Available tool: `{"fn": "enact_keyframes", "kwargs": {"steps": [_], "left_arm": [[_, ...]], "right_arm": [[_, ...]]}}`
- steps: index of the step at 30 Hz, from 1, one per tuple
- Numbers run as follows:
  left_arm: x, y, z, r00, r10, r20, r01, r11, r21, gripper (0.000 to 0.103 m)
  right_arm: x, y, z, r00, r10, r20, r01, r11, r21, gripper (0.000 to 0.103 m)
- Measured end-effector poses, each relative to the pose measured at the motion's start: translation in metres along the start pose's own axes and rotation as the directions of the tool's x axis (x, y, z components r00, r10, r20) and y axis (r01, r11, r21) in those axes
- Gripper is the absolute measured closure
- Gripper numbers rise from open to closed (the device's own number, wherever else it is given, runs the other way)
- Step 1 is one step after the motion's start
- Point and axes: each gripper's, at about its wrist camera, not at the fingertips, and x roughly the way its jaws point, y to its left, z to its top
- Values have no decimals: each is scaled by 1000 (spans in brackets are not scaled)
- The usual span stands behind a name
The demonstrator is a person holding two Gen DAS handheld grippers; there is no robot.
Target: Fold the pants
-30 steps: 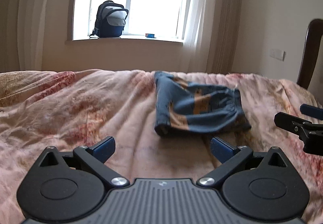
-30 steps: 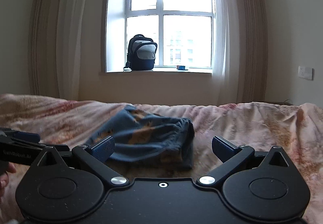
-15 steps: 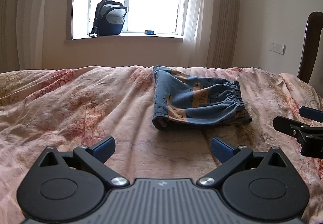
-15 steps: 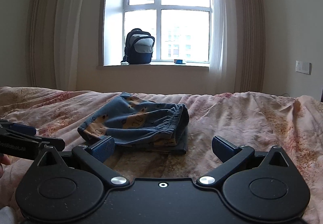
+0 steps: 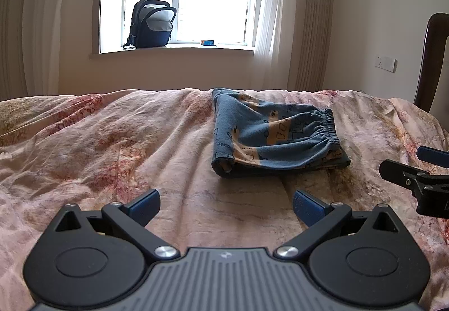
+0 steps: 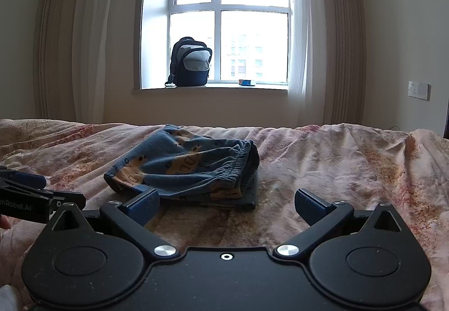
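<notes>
The blue pants (image 5: pixel 275 134) with orange print lie folded in a compact stack on the pink floral bedspread (image 5: pixel 112 148), elastic waistband on the right. They also show in the right wrist view (image 6: pixel 185 168). My left gripper (image 5: pixel 226 205) is open and empty, hovering short of the pants' near left corner. My right gripper (image 6: pixel 227 205) is open and empty, just short of the stack's near edge. The right gripper shows at the right edge of the left wrist view (image 5: pixel 415 168), and the left gripper at the left edge of the right wrist view (image 6: pixel 33 193).
A dark backpack (image 5: pixel 151 23) and a small blue box (image 5: pixel 208 42) sit on the windowsill beyond the bed. Curtains hang at both sides of the window. A dark wooden chair back (image 5: pixel 432 58) stands at the right, by a wall socket (image 5: pixel 385 62).
Both grippers have pulled back and risen from the pants, staying open. The folded stack has settled flatter on the bed.
</notes>
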Motion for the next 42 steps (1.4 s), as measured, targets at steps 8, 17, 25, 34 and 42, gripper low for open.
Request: {"fn": "enact_keyframes", "kwargs": {"steps": [8, 17, 25, 34, 42], "left_arm": [[0, -1, 0, 1000, 6, 2, -6, 1000, 3, 0], [1, -2, 0, 999, 43, -14, -43, 999, 8, 0], [1, -2, -1, 998, 58, -13, -57, 998, 11, 0], [1, -2, -2, 997, 70, -19, -70, 997, 12, 0], [1, -3, -2, 998, 67, -17, -67, 998, 16, 0]], "right_arm": [[0, 1, -1, 1000, 1, 3, -1, 1000, -16, 1], [-1, 2, 0, 1000, -2, 7, 2, 1000, -21, 1], [-1, 4, -2, 1000, 4, 7, -4, 999, -40, 1], [-1, 8, -3, 1000, 12, 9, -12, 998, -60, 1], [-1, 9, -4, 1000, 17, 5, -17, 998, -66, 1]]}}
